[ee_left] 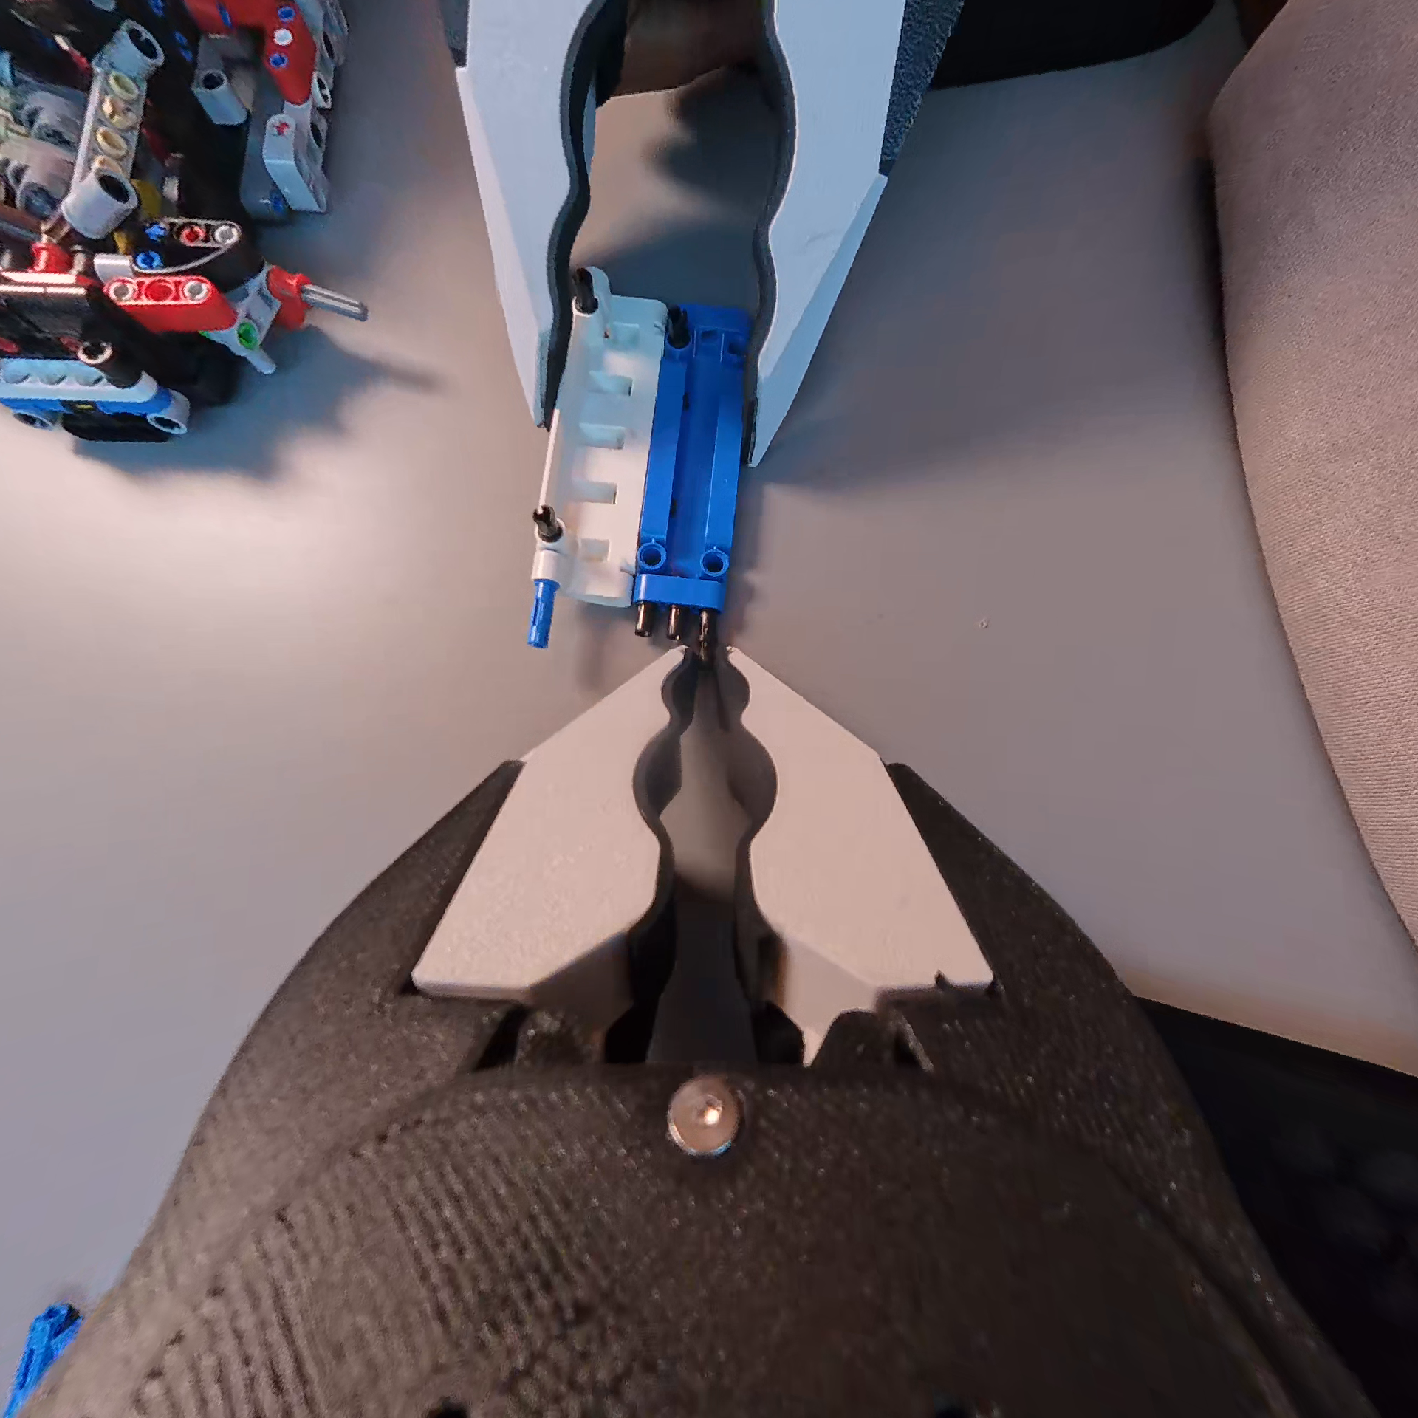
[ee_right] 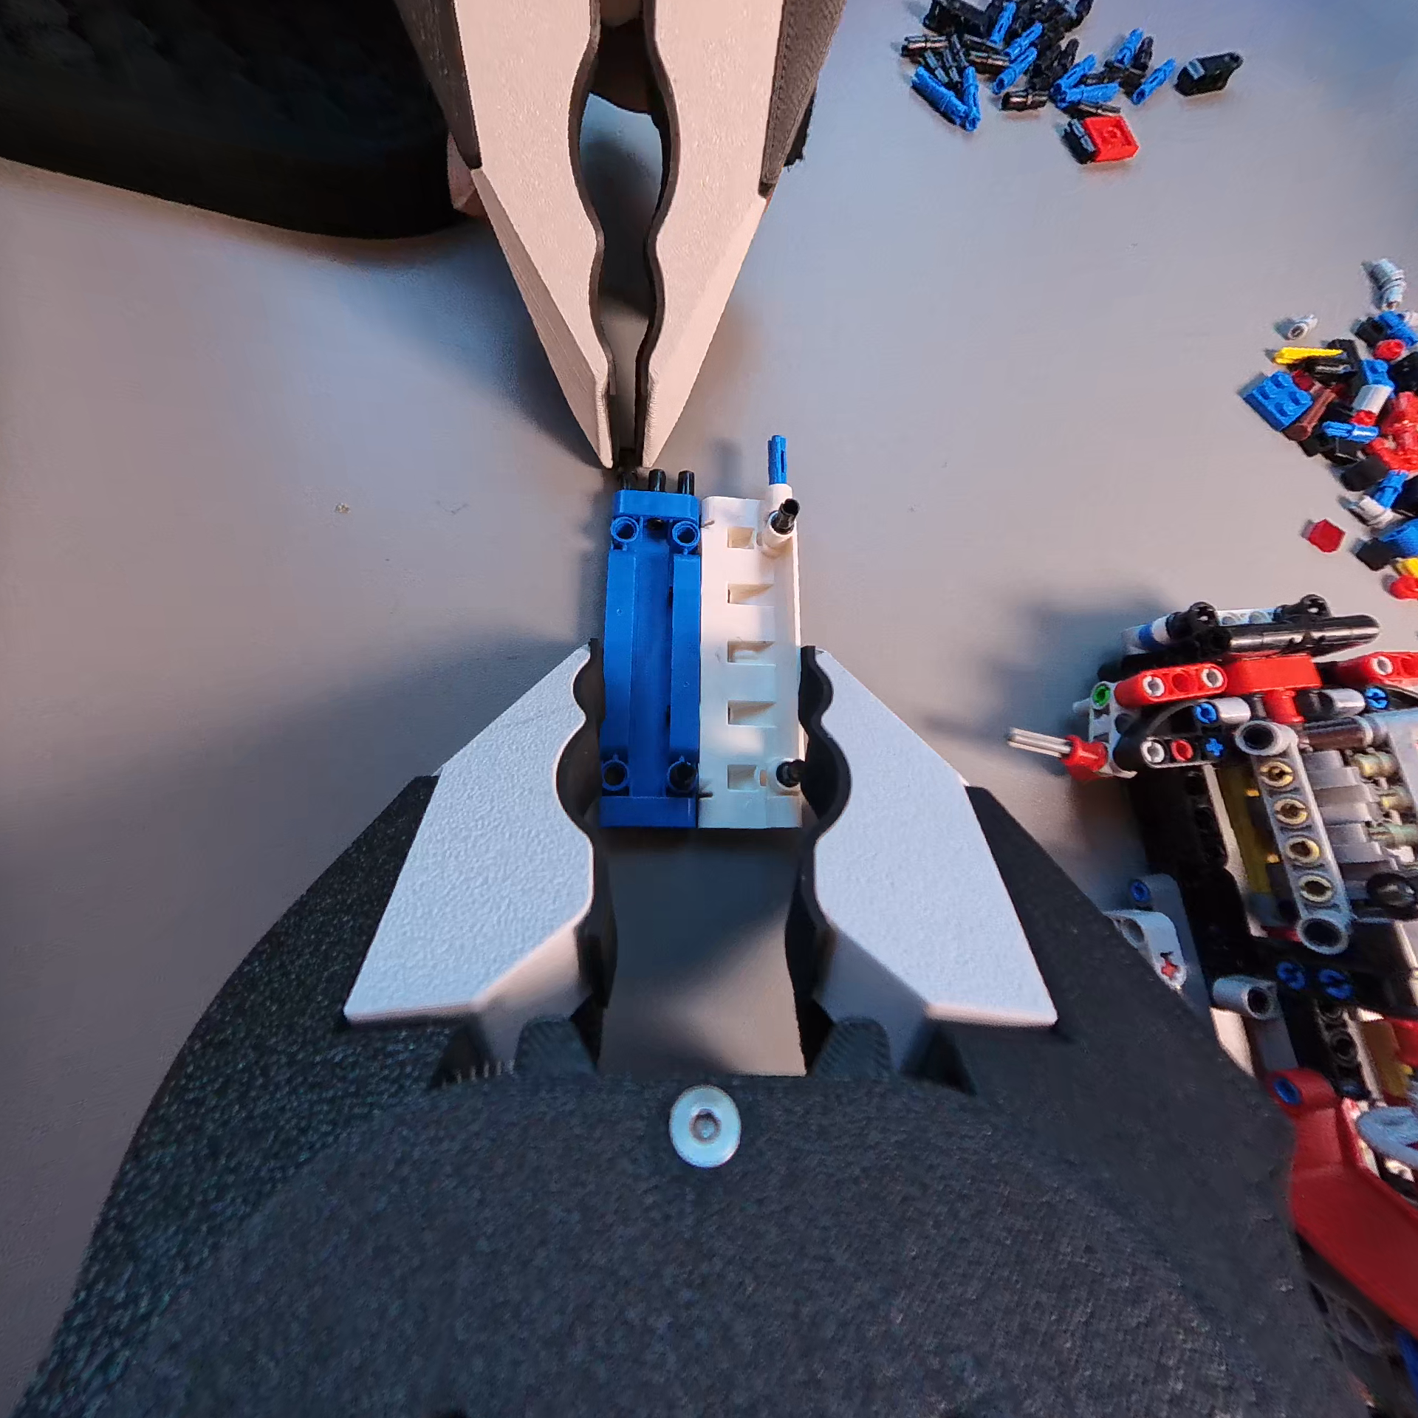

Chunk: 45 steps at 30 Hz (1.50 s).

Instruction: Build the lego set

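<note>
Your left gripper [ee_left: 702,660] has its jaws pinched on a black pin [ee_left: 704,631] at the end of the blue-and-white panel assembly [ee_right: 702,675], which your right gripper [ee_right: 698,737] clamps above the grey counter [ee_right: 268,460]; the car chassis [ee_right: 1266,806] sits beside.

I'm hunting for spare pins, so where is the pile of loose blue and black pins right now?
The pin pile lies on the table at the top right of the right wrist view, beyond the car build and next to a small red brick.
</note>
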{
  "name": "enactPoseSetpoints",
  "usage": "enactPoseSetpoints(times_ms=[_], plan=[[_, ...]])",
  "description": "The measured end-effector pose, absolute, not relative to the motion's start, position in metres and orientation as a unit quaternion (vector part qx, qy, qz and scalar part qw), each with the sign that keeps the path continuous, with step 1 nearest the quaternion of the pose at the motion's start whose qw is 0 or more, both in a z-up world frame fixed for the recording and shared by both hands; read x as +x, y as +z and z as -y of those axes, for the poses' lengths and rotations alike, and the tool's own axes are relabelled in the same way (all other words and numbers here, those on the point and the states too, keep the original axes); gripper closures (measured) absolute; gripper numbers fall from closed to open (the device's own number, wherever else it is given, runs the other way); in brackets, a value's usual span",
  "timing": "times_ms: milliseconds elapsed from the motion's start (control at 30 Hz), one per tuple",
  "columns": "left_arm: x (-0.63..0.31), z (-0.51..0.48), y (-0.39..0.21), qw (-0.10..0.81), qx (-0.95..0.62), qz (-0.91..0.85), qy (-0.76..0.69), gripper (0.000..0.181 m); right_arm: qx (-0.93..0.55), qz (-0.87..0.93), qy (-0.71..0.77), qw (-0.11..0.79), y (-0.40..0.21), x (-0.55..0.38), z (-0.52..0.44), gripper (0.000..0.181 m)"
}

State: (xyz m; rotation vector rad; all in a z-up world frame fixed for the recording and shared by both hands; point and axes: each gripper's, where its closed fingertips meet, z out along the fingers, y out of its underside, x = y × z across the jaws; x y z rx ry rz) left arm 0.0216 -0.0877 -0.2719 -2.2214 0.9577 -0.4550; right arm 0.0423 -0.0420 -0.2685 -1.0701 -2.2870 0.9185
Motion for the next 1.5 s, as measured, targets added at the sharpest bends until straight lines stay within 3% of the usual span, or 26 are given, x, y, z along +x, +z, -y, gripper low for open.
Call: enactPoseSetpoints(times_ms=[333,667,1300,1500], plan=[[0.0229,0.0866,-0.2722,0.329,-0.849,-0.381,-0.159,0.179,-0.388,0.829,0.333,0.226,-0.2685,0.0421,0.0418,0.132],[0.0231,0.0849,-0.2681,0.406,-0.803,-0.413,-0.138,0.18,-0.388,0.829,0.334,0.224,-0.2686,0.042,0.0419,0.132],[0.0269,0.0831,-0.2667,0.4,-0.831,-0.354,-0.154,0.181,-0.391,0.828,0.331,0.227,-0.2686,0.0426,0.0418,0.132],[0.0293,0.0815,-0.2686,0.402,-0.83,-0.378,-0.083,0.181,-0.396,0.826,0.329,0.23,-0.2684,0.0427,0.0406,0.131]])
